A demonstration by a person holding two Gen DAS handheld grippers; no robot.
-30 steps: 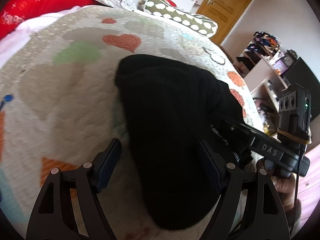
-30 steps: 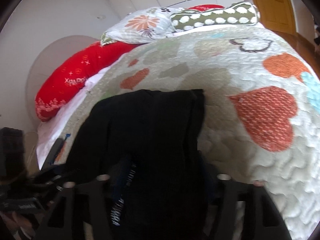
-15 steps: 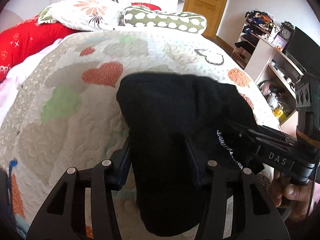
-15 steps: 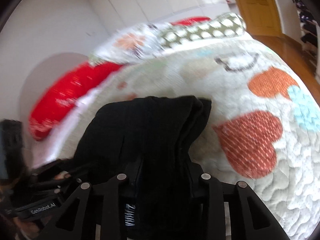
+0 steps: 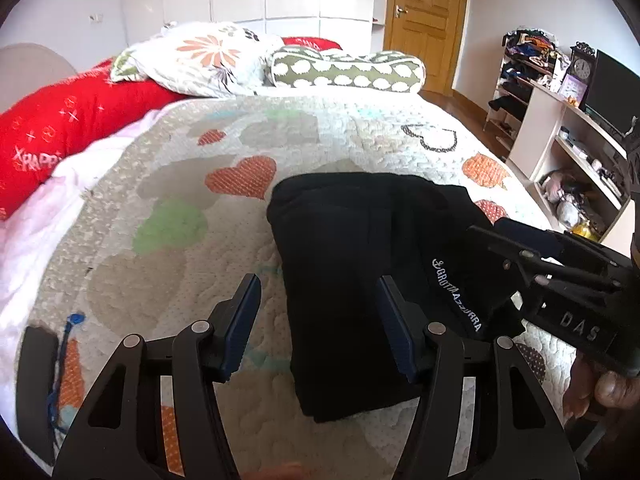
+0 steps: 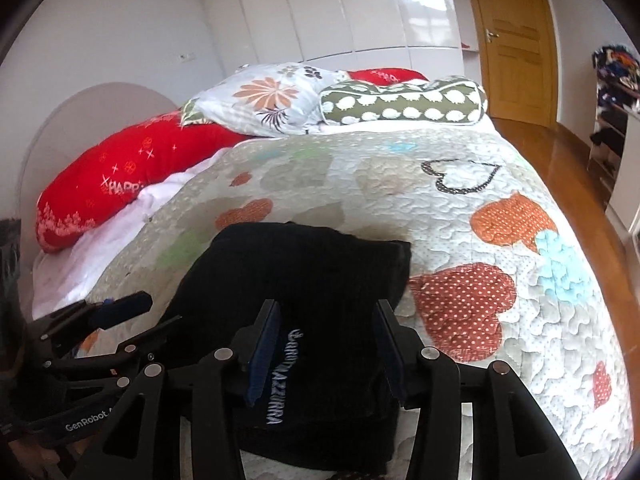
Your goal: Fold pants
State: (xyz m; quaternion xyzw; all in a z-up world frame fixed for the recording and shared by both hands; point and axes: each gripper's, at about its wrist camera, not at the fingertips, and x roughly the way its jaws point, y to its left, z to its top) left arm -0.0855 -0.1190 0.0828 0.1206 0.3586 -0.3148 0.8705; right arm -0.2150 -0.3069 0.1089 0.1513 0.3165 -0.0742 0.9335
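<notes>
The black pants point(image 5: 352, 248) lie folded into a compact bundle on the heart-patterned quilt point(image 5: 168, 184), white lettering along one edge. My left gripper point(image 5: 319, 322) hovers over the bundle's near left edge with its jaws opening. Its left pad stands clear of the cloth. In the right wrist view the pants point(image 6: 312, 272) lie under my right gripper point(image 6: 326, 350), whose jaws are also opening, with the lettered edge between the pads. The right gripper's fingers point(image 5: 528, 234) show from the side over the bundle's right edge. One left finger point(image 6: 124, 306) shows at the left.
A red cushion point(image 5: 60, 128), a floral pillow point(image 5: 208, 56) and a green bolster point(image 5: 348, 70) line the head of the bed. Cluttered shelves point(image 5: 560, 128) stand to the right, a wooden door point(image 5: 424, 20) behind. A hand point(image 5: 612, 388) holds the right gripper.
Both grippers have risen and tipped up from the bundle. The left jaws narrowed on the pants' edge and then widened. The right jaws have spread slightly. The pants stay flat on the quilt.
</notes>
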